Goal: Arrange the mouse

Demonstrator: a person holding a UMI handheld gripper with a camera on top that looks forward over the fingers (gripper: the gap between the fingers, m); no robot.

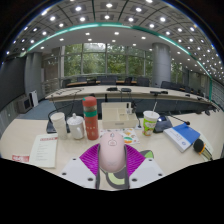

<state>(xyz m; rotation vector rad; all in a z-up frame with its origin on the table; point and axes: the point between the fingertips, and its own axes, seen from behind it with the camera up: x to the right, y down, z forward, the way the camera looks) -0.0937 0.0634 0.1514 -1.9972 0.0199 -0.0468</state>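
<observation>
From the gripper view I see my gripper with its jaws closed on the pale pink, smooth plastic computer mouse, long axis running straight ahead toward the red-capped bottle on the white table.

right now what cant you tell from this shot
- Mouse, gripper view: its near end and underside are hidden by the gripper; whether both pads press it is unclear.
- Bottle: label print too small to read.
- Box behind the mouse: its lower part is hidden by the mouse, its contents unknown.
- Paper: text too small.
- Green cup: inside not visible.
- Dark item beside the blue book: too small to identify.
</observation>
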